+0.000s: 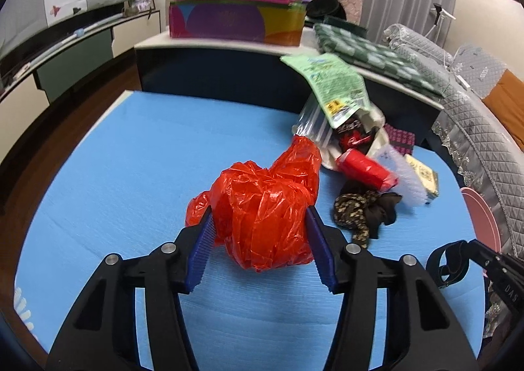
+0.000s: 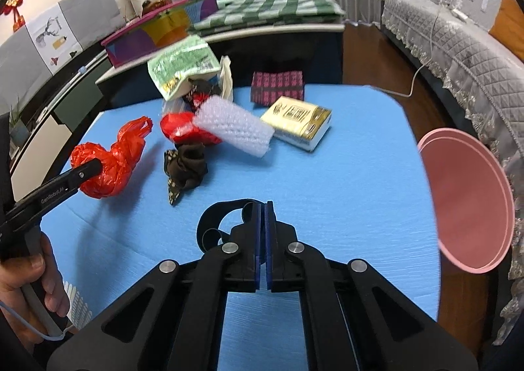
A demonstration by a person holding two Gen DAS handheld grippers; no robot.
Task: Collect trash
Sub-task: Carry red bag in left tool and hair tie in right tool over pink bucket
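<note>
On the left, the left tongs (image 1: 258,233) are clenched around the crumpled red plastic bag (image 1: 262,207), lifted just above the blue counter (image 1: 131,158). Further right, the right tongs (image 2: 264,240) are pinched shut on a black strap (image 2: 216,220). The pink bin (image 2: 468,200) waits at the far right, nearer the right tongs.

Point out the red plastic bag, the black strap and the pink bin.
red plastic bag (image 1: 265,213), left wrist view, crumpled middle.
black strap (image 2: 226,212), right wrist view, top of loop.
pink bin (image 2: 471,200), right wrist view, inner wall.
</note>
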